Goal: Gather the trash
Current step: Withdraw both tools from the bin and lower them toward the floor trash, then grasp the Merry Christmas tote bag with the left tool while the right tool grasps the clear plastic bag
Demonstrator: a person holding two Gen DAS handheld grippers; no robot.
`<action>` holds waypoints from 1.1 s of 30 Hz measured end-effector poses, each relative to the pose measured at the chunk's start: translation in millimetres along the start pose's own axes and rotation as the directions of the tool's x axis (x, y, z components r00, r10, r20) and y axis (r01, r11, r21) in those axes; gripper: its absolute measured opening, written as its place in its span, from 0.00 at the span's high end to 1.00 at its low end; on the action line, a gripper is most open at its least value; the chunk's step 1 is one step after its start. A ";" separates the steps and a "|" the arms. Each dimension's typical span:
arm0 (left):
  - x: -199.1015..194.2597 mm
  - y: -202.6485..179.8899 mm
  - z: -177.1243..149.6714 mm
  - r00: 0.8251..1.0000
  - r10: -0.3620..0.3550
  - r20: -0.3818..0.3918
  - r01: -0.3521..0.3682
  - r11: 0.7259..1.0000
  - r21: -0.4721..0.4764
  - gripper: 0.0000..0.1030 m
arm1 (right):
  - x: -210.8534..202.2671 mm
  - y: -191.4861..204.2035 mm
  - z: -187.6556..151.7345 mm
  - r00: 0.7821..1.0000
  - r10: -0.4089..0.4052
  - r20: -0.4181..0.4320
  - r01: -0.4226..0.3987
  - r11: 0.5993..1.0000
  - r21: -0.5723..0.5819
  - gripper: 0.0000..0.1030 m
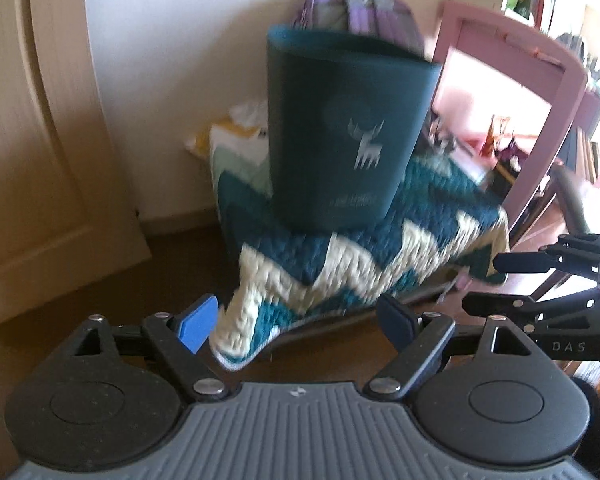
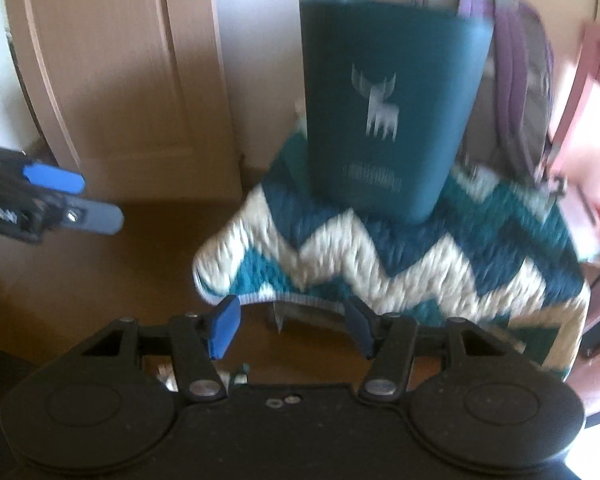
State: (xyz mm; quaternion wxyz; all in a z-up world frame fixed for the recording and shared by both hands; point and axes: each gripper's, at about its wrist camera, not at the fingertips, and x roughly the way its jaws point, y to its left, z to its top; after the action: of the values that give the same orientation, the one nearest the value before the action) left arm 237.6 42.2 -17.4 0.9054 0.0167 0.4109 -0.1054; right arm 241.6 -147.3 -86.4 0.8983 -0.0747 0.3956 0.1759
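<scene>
Two open tools before teal bin on zigzag blanket.

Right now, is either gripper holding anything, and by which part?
Nothing is held. The left gripper and right gripper both stand open and empty, short of the teal bin on the zigzag blanket.

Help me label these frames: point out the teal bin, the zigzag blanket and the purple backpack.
teal bin (image 1: 340,128), left wrist view, front wall.
zigzag blanket (image 2: 380,256), right wrist view, white zigzag stripe.
purple backpack (image 1: 356,8), left wrist view, top.

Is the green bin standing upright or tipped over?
Upright: the green bin stands on the zigzag blanket, rim up, deer logo right way up.
</scene>
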 end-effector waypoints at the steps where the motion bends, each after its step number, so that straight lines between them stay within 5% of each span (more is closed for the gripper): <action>1: 9.1 5.9 -7.6 1.000 -0.009 -0.017 0.009 1.000 -0.005 0.16 | 12.0 0.0 -7.0 1.000 0.000 -0.024 0.000 1.000 0.008 0.44; 10: 106.7 51.0 -78.7 0.977 -0.046 -0.206 0.051 0.999 0.019 0.03 | 130.4 -4.7 -65.8 0.973 0.002 -0.229 0.021 0.995 0.100 0.44; 18: 203.7 63.5 -130.1 0.933 -0.028 -0.360 0.093 0.982 0.165 0.03 | 246.0 -13.5 -119.0 0.886 -0.053 -0.460 0.134 0.980 0.145 0.44; 28: 307.6 41.4 -221.8 0.843 0.010 -0.538 0.216 0.909 0.356 0.03 | 335.6 -22.9 -183.1 0.778 -0.046 -0.627 0.188 0.969 0.162 0.44; 33: 339.1 20.0 -274.0 0.815 0.029 -0.579 0.311 0.821 0.478 0.03 | 364.9 -23.4 -212.3 0.728 -0.015 -0.686 0.196 0.963 0.187 0.44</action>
State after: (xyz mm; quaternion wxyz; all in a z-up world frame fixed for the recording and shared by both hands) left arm 255.8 33.7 -453.4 0.6879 0.2757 0.6103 -0.2798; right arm 333.1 -133.2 -498.9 0.7026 -0.0440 0.7094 0.0342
